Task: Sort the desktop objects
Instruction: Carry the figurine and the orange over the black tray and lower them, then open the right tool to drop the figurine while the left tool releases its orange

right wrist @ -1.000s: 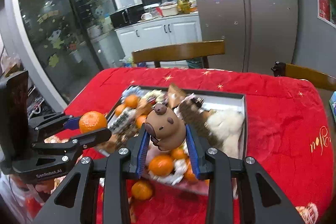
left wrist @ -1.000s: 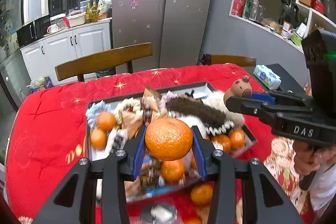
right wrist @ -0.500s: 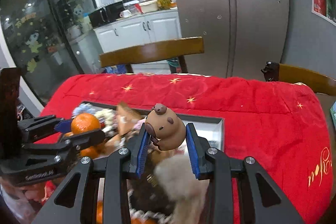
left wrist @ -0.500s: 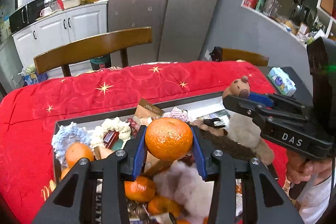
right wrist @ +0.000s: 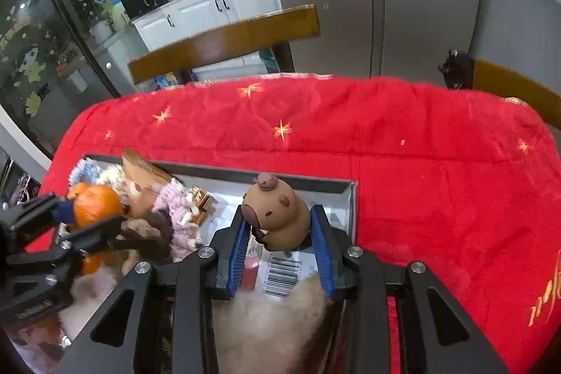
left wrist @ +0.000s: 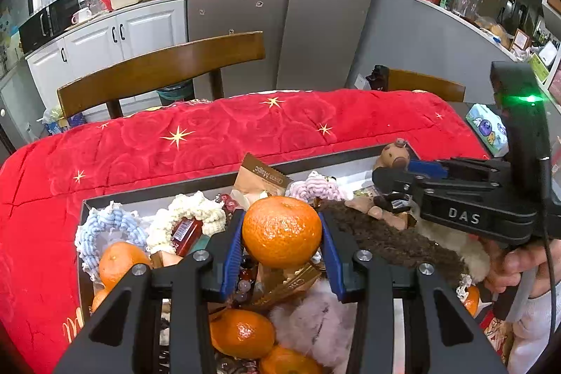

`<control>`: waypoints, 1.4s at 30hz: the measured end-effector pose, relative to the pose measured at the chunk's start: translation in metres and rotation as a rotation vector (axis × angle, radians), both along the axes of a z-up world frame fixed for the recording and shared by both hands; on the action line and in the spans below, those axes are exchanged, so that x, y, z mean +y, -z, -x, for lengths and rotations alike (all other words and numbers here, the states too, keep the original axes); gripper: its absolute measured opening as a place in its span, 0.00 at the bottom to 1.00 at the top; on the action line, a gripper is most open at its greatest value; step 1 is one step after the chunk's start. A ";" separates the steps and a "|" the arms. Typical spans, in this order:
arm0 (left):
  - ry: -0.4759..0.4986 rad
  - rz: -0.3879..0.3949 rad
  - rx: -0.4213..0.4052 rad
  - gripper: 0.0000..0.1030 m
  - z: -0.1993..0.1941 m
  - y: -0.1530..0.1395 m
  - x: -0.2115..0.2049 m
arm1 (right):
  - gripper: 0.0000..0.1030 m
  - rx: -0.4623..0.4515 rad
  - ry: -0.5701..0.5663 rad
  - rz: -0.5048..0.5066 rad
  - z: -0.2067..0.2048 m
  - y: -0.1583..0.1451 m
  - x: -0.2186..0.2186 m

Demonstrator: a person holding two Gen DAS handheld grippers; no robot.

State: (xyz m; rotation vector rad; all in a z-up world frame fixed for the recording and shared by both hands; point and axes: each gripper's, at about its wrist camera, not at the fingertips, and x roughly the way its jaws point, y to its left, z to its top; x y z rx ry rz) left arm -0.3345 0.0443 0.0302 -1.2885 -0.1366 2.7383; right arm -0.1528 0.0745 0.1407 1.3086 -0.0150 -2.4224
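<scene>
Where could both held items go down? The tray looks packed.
Bare red tablecloth lies beyond the tray's far rim and to its right. Inside, only the far right corner shows floor; the left end is heaped.

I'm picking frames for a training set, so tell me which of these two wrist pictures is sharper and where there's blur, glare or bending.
Left wrist view: sharp on the tangerine in the left gripper; a green light flares on the right gripper; the chair back bows from the fisheye. Right wrist view: softer, its chair back and the tablecloth smeared, the capybara toy fairly crisp.
</scene>
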 end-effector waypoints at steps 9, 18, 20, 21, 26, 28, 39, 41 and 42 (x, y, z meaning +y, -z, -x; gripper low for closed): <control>-0.017 -0.009 -0.009 0.41 0.000 0.002 -0.004 | 0.32 0.010 -0.004 0.002 -0.005 -0.002 -0.001; -0.024 -0.039 -0.022 0.41 0.001 0.004 -0.009 | 0.32 0.001 -0.014 0.042 -0.003 -0.001 0.002; -0.025 -0.032 -0.019 0.41 0.001 0.003 -0.008 | 0.32 0.003 -0.016 0.036 -0.003 -0.001 0.000; -0.024 -0.030 -0.020 0.41 0.001 0.003 -0.007 | 0.32 0.002 -0.018 0.036 -0.004 -0.001 0.000; -0.020 -0.030 -0.021 0.41 0.001 0.003 -0.007 | 0.35 -0.008 -0.033 0.056 -0.004 0.000 -0.002; -0.024 -0.029 -0.022 0.41 0.001 0.003 -0.008 | 0.35 -0.007 -0.034 0.083 -0.004 0.000 0.000; -0.033 -0.036 -0.060 1.00 0.000 -0.001 -0.012 | 0.79 0.100 -0.075 0.171 -0.013 -0.022 0.003; -0.025 -0.046 -0.045 1.00 -0.004 -0.007 -0.011 | 0.86 0.117 -0.091 0.196 -0.016 -0.028 0.005; -0.025 -0.051 -0.044 1.00 -0.005 -0.010 -0.011 | 0.90 0.119 -0.101 0.208 -0.016 -0.031 0.005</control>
